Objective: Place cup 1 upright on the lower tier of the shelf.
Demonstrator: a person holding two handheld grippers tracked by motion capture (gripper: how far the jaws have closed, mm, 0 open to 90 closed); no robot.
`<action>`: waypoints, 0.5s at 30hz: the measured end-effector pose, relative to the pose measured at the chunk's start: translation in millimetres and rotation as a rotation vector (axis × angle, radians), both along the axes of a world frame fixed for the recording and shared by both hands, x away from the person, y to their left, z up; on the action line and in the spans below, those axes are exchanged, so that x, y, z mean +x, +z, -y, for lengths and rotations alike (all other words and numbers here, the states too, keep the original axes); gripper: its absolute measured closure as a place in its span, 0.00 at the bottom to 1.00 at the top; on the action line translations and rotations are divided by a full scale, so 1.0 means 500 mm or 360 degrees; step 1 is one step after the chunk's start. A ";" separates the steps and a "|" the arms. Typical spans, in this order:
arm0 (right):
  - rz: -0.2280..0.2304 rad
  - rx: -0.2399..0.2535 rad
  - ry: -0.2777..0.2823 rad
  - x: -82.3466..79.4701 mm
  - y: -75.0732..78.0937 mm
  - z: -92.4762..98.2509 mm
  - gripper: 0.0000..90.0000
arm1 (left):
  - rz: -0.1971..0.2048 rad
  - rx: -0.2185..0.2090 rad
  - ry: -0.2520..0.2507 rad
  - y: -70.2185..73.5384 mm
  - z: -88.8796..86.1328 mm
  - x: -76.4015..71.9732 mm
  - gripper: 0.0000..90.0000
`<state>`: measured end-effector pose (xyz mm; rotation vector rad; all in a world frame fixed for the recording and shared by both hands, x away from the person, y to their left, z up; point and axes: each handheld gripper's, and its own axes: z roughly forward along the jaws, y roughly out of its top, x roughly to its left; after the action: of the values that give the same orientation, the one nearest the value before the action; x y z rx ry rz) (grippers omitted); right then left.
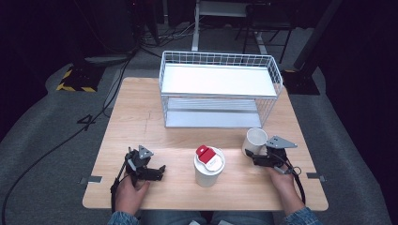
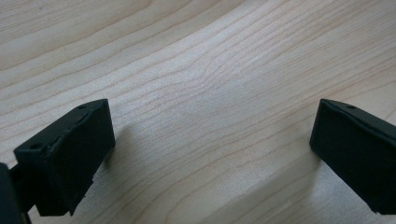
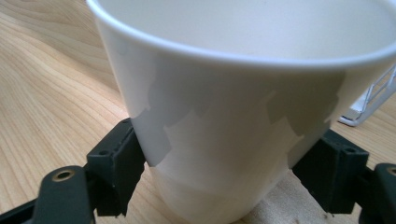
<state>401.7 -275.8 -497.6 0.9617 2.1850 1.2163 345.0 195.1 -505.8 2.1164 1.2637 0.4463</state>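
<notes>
Wooden table (image 1: 141,126): right hand-held gripper (image 3: 219,177) seemingly clamps the white cup (image 3: 233,116); left hand-held gripper (image 2: 210,154) gapes, holding nothing.

Counter: light wood counter (image 1: 136,117) with visible grain, roughly square, standing on the floor with small metal brackets at its near edges.
Floor: grey carpet (image 1: 42,136), curving round the counter.
Cables: black cables (image 1: 65,140) trail across the carpet at the left and bunch up behind.
Marking: a yellow-and-black striped base (image 1: 75,79) at far left.
Furniture: white desk legs (image 1: 195,28) and a dark chair base (image 1: 263,33) behind.
Light: counter brightly lit, surroundings dark.
</notes>
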 end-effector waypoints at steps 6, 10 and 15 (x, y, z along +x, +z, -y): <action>0.0006 0.0003 0.0004 -0.001 0.002 0.000 0.25 | 0.0002 0.0004 -0.0003 0.000 0.000 0.000 0.01; 0.0019 -0.0005 0.0007 -0.003 0.008 0.000 0.25 | 0.0000 0.0001 -0.0001 0.000 0.000 0.000 0.01; 0.0016 -0.0012 0.0017 -0.005 0.017 -0.003 0.26 | -0.0002 -0.0002 0.0005 0.000 0.001 -0.001 0.01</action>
<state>399.2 -274.4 -489.1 0.9397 2.1883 1.2143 344.7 194.8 -505.8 2.1140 1.2679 0.4455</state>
